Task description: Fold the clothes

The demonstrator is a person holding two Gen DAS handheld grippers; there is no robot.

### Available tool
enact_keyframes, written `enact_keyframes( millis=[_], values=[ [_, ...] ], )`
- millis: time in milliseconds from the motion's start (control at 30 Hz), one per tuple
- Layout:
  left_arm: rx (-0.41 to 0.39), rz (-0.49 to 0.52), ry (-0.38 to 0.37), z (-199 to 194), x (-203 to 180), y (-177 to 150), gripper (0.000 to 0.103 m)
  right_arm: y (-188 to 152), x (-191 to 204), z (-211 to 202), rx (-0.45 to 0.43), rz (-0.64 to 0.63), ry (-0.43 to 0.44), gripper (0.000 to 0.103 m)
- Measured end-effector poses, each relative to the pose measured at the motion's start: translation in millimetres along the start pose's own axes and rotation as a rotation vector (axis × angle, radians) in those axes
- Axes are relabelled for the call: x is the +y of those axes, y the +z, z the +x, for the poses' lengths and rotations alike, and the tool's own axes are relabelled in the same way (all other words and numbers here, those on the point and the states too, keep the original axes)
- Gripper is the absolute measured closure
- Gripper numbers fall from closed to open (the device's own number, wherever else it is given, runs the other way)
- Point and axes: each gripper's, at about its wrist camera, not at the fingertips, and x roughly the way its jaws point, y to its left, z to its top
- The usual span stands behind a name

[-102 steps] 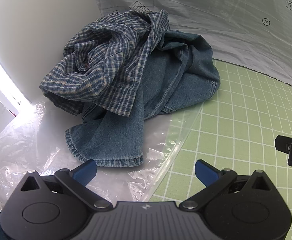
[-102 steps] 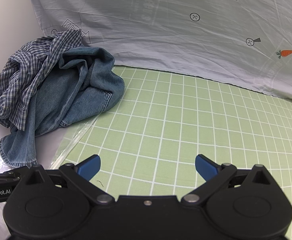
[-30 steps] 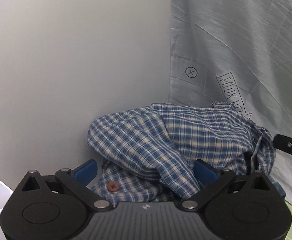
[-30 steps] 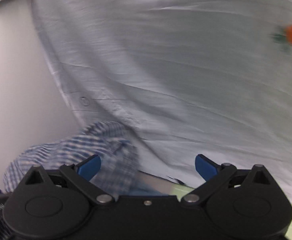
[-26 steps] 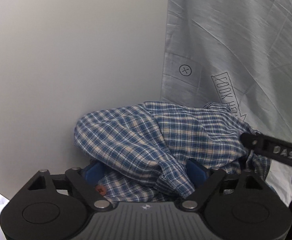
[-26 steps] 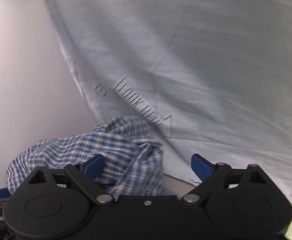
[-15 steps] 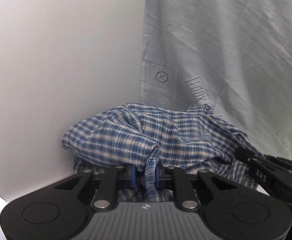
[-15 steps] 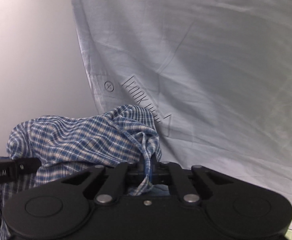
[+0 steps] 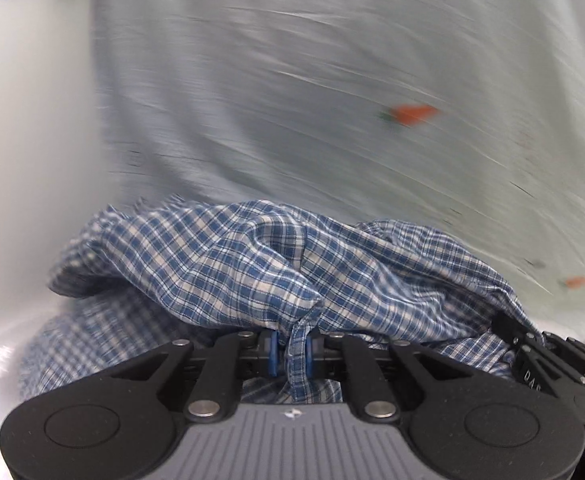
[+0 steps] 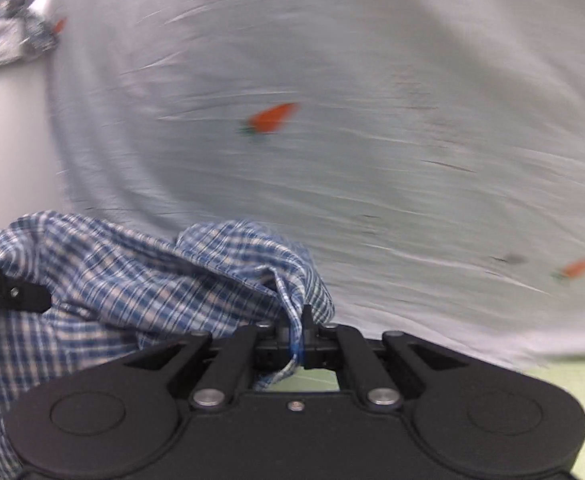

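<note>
A blue and white plaid shirt (image 9: 252,272) bunches up in front of both cameras. My left gripper (image 9: 291,346) is shut on a fold of the plaid shirt. My right gripper (image 10: 295,332) is shut on another fold of the same shirt (image 10: 152,280). The right gripper's body shows at the right edge of the left wrist view (image 9: 552,364). The left gripper's tip shows at the left edge of the right wrist view (image 10: 8,294). The denim garment is hidden from both views.
A pale grey sheet with small carrot prints (image 10: 332,140) hangs behind as a backdrop and also shows in the left wrist view (image 9: 332,100). A white wall (image 9: 24,160) stands to the left. A strip of green grid mat (image 10: 572,384) shows at lower right.
Both grippers, shut on the plaid shirt since half a second ago, have swung right with it; the backdrop is now motion-blurred and carrot prints have come into view.
</note>
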Motion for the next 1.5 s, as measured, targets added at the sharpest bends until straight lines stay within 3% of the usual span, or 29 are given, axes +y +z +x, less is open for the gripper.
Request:
enact_keyframes(
  millis=[133, 267, 367, 467, 533, 600, 700, 900, 1100, 1367, 1433, 1467, 1500],
  values=[
    [0.092, 0.084, -0.147, -3, -77, -46, 0.086, -28, -99, -35, 0.034, 0.092, -0.170, 0.101],
    [0.192, 0.098, -0.253, -6, -134, -98, 0.074, -68, -184, -76, 0.114, 0.138, -0.343, 0.101],
    [0.201, 0.148, -0.233, -16, -166, -126, 0.075, -90, -241, -97, 0.170, 0.145, -0.481, 0.101],
    [0.202, 0.161, -0.172, -22, -178, -147, 0.069, -108, -298, -110, 0.267, 0.190, -0.556, 0.098],
    [0.222, 0.127, -0.120, -17, -175, -158, 0.064, -119, -323, -121, 0.314, 0.211, -0.563, 0.089],
    [0.247, 0.107, -0.064, -12, -170, -168, 0.061, -129, -336, -133, 0.329, 0.234, -0.544, 0.067],
    [0.278, 0.089, 0.006, -7, -162, -181, 0.054, -143, -346, -143, 0.340, 0.291, -0.486, 0.049],
    [0.319, 0.058, 0.074, 17, -151, -185, 0.036, -164, -339, -131, 0.370, 0.300, -0.404, 0.029],
    [0.359, 0.026, 0.143, 40, -140, -189, 0.034, -169, -346, -100, 0.413, 0.294, -0.426, 0.019],
    [0.421, 0.011, 0.177, 65, -133, -200, 0.027, -184, -361, -76, 0.537, 0.318, -0.424, 0.021],
    [0.438, 0.010, 0.188, 69, -132, -203, 0.027, -188, -366, -74, 0.552, 0.337, -0.397, 0.041],
    [0.443, 0.012, 0.186, 71, -132, -204, 0.027, -189, -368, -74, 0.560, 0.343, -0.379, 0.063],
    [0.447, 0.014, 0.184, 71, -132, -205, 0.027, -189, -370, -72, 0.559, 0.328, -0.365, 0.076]
  ],
)
